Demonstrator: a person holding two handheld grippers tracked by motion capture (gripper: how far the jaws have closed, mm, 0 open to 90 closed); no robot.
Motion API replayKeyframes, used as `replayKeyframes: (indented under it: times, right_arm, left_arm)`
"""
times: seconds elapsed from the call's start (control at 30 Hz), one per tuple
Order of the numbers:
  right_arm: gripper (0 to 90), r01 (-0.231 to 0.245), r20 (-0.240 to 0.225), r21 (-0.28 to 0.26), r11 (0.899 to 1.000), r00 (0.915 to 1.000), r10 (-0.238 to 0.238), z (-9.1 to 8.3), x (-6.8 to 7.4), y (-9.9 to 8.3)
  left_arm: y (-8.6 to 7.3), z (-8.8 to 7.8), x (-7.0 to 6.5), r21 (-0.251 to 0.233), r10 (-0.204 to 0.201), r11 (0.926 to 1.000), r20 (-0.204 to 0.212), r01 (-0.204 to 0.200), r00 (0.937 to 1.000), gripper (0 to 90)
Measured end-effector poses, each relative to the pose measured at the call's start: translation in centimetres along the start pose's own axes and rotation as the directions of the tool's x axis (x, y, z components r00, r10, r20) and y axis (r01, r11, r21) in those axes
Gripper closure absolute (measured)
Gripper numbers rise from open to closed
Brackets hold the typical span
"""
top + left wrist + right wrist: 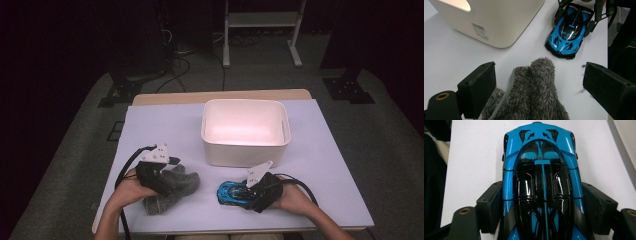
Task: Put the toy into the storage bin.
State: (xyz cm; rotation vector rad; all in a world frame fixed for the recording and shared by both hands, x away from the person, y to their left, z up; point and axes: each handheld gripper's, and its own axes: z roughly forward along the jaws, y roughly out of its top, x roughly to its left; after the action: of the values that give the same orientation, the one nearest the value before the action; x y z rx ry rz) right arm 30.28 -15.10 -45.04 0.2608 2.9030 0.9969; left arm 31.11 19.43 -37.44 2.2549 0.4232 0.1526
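Two claws were at work on the counter (150, 125), each set about its own object in what looked like the grasping step before a drop into the white bin (245, 131). The right claw (541, 210) straddled the blue and black toy car (541, 182), its pads flanking the car's flanks at the rear half; they looked to be touching or all but touching the bodywork, though a firm clench could not be confirmed, so the claw was judged not yet grasping. The left claw (539, 92) stood released and wide, with the grey fuzzy sock (536, 92) lying between its pads and clear of both.

From the left claw, the car lay ahead and slightly to the right, and the bin ahead to the left. From the right claw, the car pointed nose-first away from it along the counter.

Likely next, the right claw would need to finish squeezing on the car's sides, evenly, since glossy paint may slip; then lift it toward the bin. The left claw would need to close on the sock's bulk.

The car looked hard, shiny and low, with a black roof and blue fenders; the sock looked soft, shaggy and folded
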Motion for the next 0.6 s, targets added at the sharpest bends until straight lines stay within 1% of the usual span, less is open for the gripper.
replayKeyframes:
  times: [0.17,0.4,0.43,0.5,0.53,0.6]
  right_arm:
    - [25.2,0.000,-0.012,-0.001,1.000,0.9999,0.000,-0.12,-0.16,0.00]
    - [25.3,-0.002,-0.022,-0.001,1.000,0.9998,0.002,-0.34,-0.26,-0.09]
    - [25.3,-0.004,-0.029,-0.001,1.000,0.9996,0.004,-0.33,-0.27,-0.09]
    - [25.3,-0.002,-0.025,-0.004,1.000,0.9997,0.002,-0.34,-0.19,-0.06]
    - [25.3,-0.005,-0.035,-0.004,1.000,0.9994,0.005,-0.35,-0.18,-0.04]
    - [25.3,-0.002,-0.031,-0.008,1.000,0.9995,0.002,-0.42,-0.09,0.02]
  left_arm:
    - [-0.08,-0.15,0.09,-0.007,-0.007,0.9999,-0.002,0.007,1.0000,11.1]
    - [-0.14,-0.28,0.20,-0.009,-0.005,1.0000,-0.004,0.005,1.0000,11.0]
    - [-0.15,-0.31,0.19,-0.010,-0.005,0.9999,-0.004,0.005,1.0000,11.1]
    - [-0.15,-0.37,0.20,-0.011,-0.006,0.9999,-0.006,0.006,1.0000,11.1]
    - [-0.15,-0.41,0.20,-0.011,-0.006,0.9999,-0.007,0.006,1.0000,11.0]
    - [-0.15,-0.44,0.22,-0.013,-0.004,0.9999,-0.008,0.004,1.0000,11.1]
